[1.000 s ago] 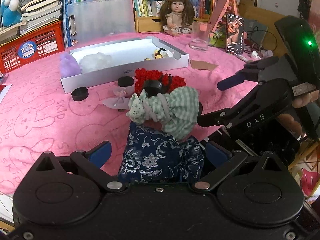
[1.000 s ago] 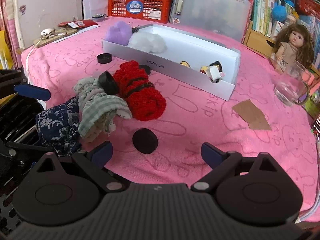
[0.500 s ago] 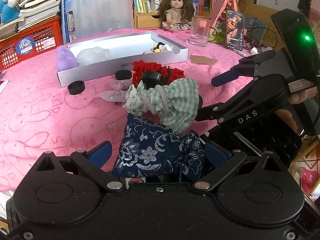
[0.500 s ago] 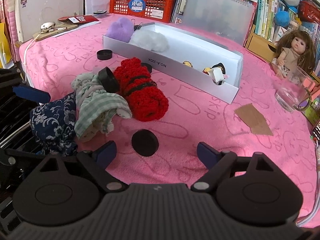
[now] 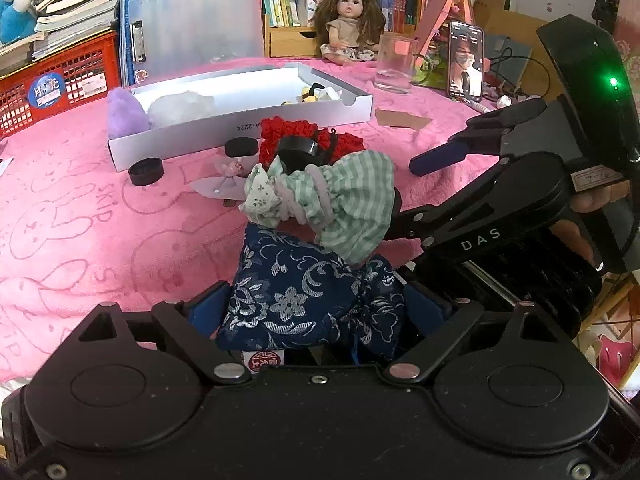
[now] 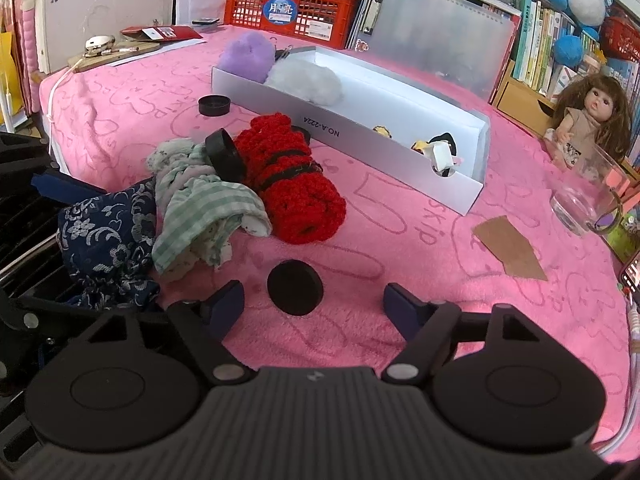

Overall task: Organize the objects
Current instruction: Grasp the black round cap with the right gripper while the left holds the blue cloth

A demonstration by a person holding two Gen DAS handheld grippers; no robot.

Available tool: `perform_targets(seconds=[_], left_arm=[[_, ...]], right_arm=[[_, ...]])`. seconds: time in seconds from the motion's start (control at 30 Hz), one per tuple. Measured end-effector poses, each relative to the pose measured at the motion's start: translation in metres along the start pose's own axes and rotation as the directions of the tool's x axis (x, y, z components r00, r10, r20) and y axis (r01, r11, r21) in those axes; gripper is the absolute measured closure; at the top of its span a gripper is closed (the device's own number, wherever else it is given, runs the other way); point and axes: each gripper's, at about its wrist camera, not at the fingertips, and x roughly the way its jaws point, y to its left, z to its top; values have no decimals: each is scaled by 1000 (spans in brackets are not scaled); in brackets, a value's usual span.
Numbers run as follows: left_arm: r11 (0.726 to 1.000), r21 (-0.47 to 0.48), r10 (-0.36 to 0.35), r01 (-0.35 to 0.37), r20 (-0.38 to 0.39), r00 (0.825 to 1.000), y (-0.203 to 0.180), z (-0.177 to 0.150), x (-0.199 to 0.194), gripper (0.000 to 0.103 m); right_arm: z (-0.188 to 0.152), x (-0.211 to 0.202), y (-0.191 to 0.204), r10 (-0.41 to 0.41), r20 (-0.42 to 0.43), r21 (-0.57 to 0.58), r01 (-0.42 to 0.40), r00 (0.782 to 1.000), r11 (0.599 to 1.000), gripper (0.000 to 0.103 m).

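The left gripper (image 5: pixel 316 308) is closing around the blue flowered pouch (image 5: pixel 304 300); its blue pads flank the pouch, and contact cannot be confirmed. A red seal label below the pouch appears only in the left view. The right gripper (image 6: pixel 314 300) is closing on nothing, with a flat black disc (image 6: pixel 295 287) lying on the pink cloth (image 6: pixel 400 256) between its fingers; this disc appears only in the right view. At 12 o'clock from the pouch lie one green checked pouch (image 5: pixel 344 204) and one red knitted roll (image 6: pixel 292 184). Four black caps or discs are countable. Beyond, the white box (image 6: pixel 392 152) reads "NO.A-222A". The cloth reads "SKIP". The right gripper's arm reads "DAS".
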Motion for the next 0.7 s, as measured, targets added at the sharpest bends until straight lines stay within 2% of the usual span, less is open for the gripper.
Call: perform_targets(seconds=[0.27, 0.53, 0.7], left_arm=[[1000, -29, -9, 10, 7, 1000, 3, 2, -3, 14], [1000, -13, 12, -12, 4, 1000, 0, 2, 0, 12], [1000, -18, 20, -20, 2, 1000, -2, 2, 2, 12]], right_arm=[[1, 3, 1, -12, 6, -7, 12, 1000, 1000, 24], [3, 5, 3, -15, 9, -19, 15, 1000, 1000, 25], [3, 5, 4, -20, 11, -27, 20, 1000, 999, 31]])
